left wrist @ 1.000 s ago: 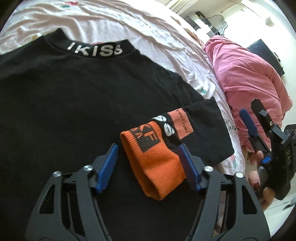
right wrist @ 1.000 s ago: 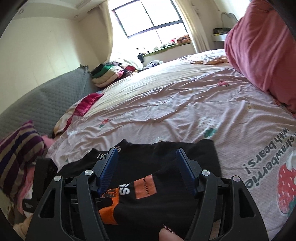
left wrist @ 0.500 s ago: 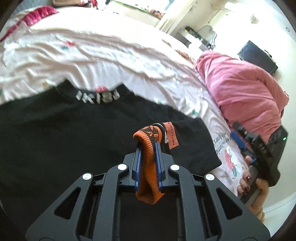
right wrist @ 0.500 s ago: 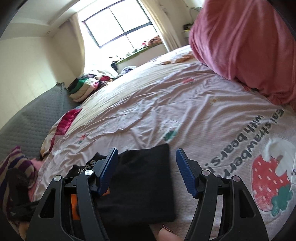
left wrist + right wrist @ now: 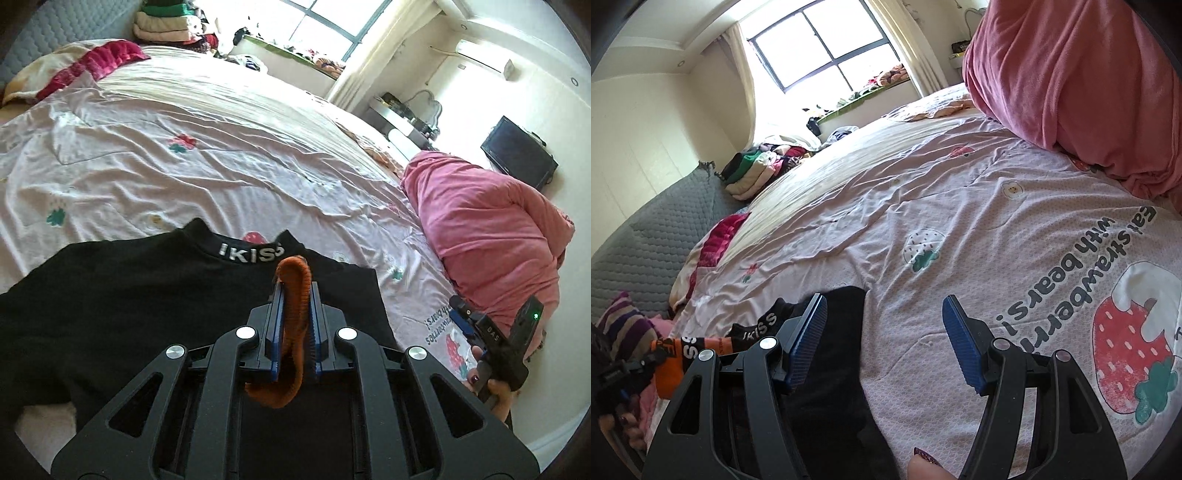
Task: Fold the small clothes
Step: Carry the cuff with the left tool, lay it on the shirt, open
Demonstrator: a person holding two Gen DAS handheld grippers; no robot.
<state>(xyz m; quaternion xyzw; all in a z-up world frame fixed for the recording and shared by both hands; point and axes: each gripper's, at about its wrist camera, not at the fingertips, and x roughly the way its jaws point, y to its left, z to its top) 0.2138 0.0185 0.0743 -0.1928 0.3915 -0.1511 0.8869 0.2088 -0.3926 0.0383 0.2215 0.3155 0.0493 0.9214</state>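
currently the left tool (image 5: 293,295) is clamped on the orange cuff (image 5: 291,332) of the black sweatshirt's sleeve, the cuff doubled over between the blue pads and hanging out behind them. the black sweatshirt (image 5: 129,314) lies flat on the bed (image 5: 221,147), collar away from the left tool, so the held sleeve sits above the chest panel, just short of the collar. the right tool (image 5: 884,332) stands with its jaws apart and nothing between them, over the garment's edge nearest the pink duvet (image 5: 1071,74). judgement: the sleeve fold runs across the body, and the left tool is the nearer one to lay it down.
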